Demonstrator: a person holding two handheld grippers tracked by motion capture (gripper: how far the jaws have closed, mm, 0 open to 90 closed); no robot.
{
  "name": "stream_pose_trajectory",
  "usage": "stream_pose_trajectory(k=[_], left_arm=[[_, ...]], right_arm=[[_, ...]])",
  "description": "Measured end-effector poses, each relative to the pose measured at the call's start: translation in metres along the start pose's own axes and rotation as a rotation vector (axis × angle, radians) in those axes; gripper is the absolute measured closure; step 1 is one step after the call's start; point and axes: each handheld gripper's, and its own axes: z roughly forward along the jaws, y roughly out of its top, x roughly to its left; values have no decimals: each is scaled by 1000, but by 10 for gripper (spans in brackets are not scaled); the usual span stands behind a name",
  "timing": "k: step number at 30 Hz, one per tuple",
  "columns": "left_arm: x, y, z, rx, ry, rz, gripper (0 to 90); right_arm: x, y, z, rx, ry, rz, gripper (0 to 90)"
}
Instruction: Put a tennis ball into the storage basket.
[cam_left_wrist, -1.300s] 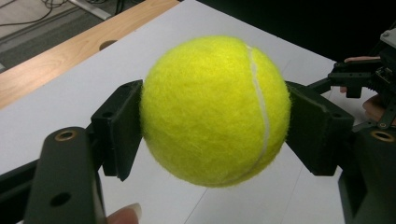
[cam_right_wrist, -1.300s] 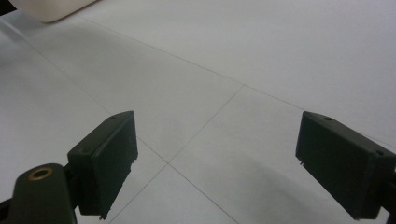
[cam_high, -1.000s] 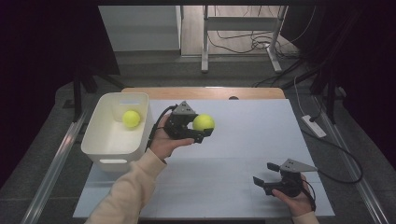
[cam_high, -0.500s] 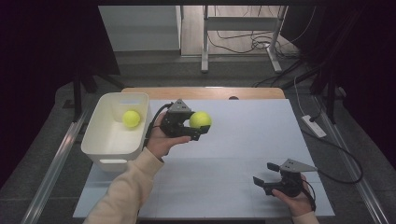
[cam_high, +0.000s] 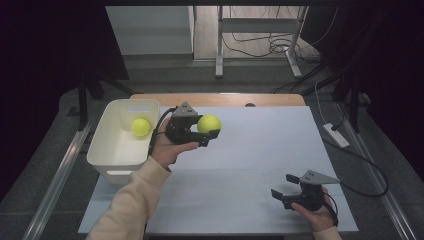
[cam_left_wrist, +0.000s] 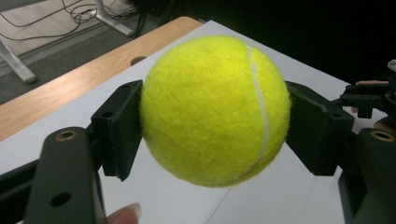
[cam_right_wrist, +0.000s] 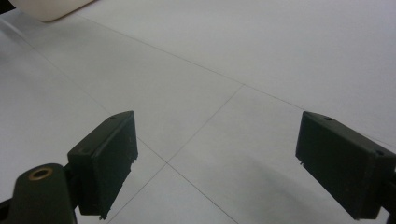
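Jaws of the left gripper (cam_high: 206, 134) are pressing against opposite sides of a fuzzy yellow-green tennis ball (cam_high: 209, 123), gripping it clear of the white table surface (cam_high: 260, 150). Jaws of the right gripper (cam_high: 281, 187) are standing wide apart with nothing between them, low over the table at roughly 5 o'clock.

One white rectangular plastic bin (cam_high: 116, 158) is sitting at the 9 o'clock edge of the table. One second yellow-green tennis ball (cam_high: 140, 127) is lying inside it, toward the bin's 12 o'clock end. The rest of the bin floor is showing bare.

Count: two tennis balls, one bin, two grippers.

The gripped ball is hanging just beside the bin, at about 3 o'clock from the bin's rim and near the table's 11 o'clock region. In the left gripper view, this ball (cam_left_wrist: 215, 109) is showing a bright felt nap and a single pale curved seam running down its right half. Each black jaw pad is touching the ball at its widest part.
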Motion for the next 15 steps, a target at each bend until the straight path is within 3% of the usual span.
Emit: stream_pose_trajectory(k=[15], left_arm=[[10,4,-18,-25,34,-12,271]], right_arm=[[0,0,0,0,-1,1,126]])
